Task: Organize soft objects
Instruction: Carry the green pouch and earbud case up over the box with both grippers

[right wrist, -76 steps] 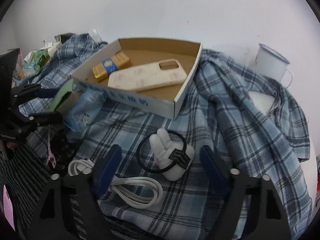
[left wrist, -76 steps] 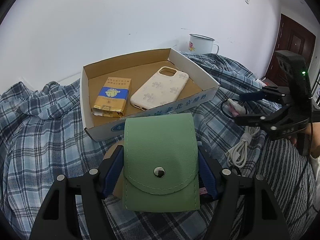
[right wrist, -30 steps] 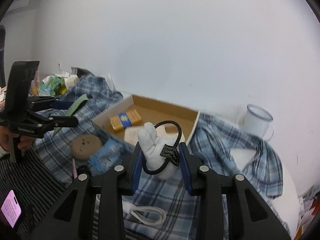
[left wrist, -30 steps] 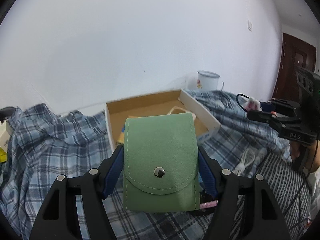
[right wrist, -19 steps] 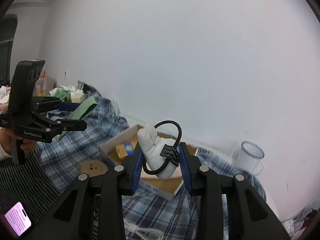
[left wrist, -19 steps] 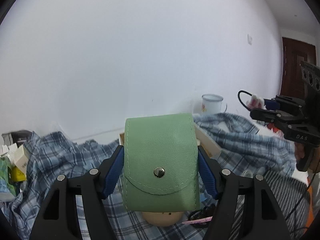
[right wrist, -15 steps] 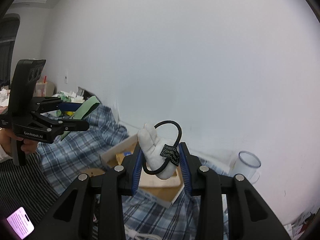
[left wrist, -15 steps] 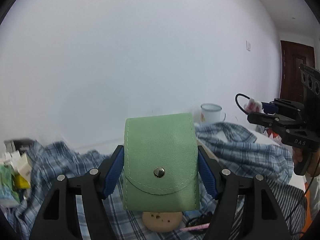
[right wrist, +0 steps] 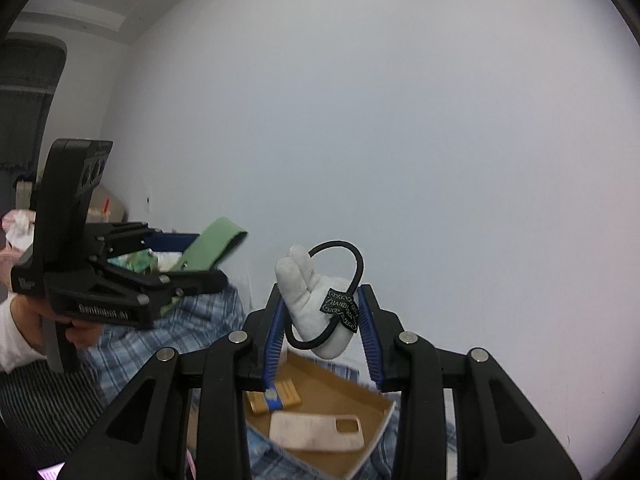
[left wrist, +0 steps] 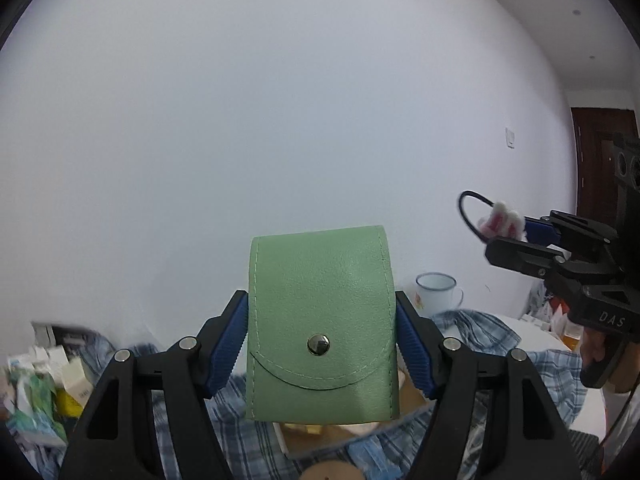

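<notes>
My left gripper (left wrist: 322,320) is shut on a green leather pouch (left wrist: 322,292) with a metal snap, held high in front of the white wall. It also shows in the right wrist view (right wrist: 208,250) at the left. My right gripper (right wrist: 322,312) is shut on a white plush hair tie (right wrist: 316,308) with a black elastic loop, held well above the cardboard box (right wrist: 360,396). It also shows in the left wrist view (left wrist: 500,220) at the right. The box holds a gold pack (right wrist: 272,398) and a pale phone case (right wrist: 316,432).
A blue plaid cloth (left wrist: 480,328) covers the surface below. A white enamel mug (left wrist: 436,294) stands by the wall. Small boxes and packets (left wrist: 40,384) lie at the far left. A round tan object (left wrist: 328,472) lies below the pouch.
Both grippers have risen and tilted up with their objects still held. The box and cloth have dropped lower in both views and the wall fills more of each.
</notes>
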